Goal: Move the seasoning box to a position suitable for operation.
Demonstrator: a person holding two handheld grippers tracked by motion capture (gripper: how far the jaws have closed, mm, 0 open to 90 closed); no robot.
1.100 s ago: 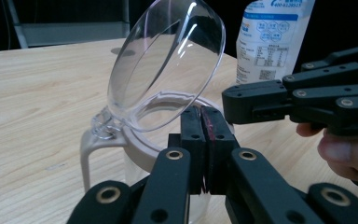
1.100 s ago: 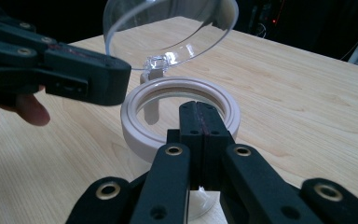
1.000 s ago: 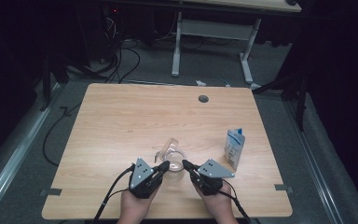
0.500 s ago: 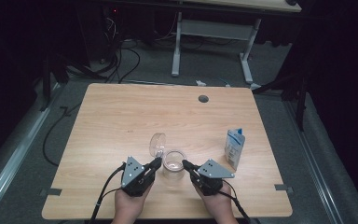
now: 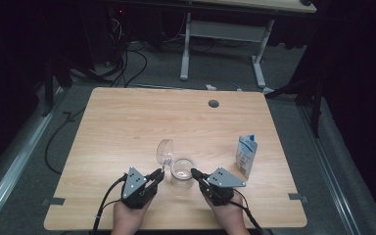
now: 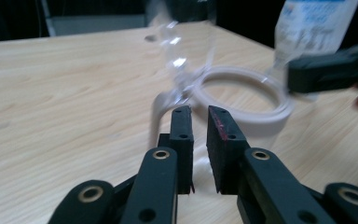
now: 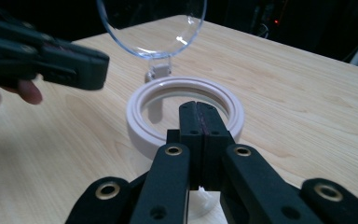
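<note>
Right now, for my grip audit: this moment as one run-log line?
left tool: jaws just opening, nothing between | right tool: shut, at jar rim | lid: open

Jar (image 5: pixel 181 169) near table's (image 5: pixel 127 122) front edge, open lid (image 5: pixel 165 150) behind-left, carton (image 5: pixel 246 155) to its right.

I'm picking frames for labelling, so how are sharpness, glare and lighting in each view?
High view: table evenly lit, surroundings dark, clear jar faint. Left gripper view: jar rim, open lid and carton soft and blurred, highlights on the lid. Right gripper view: rim fairly sharp, glare spot on the lid, background dark.
</note>
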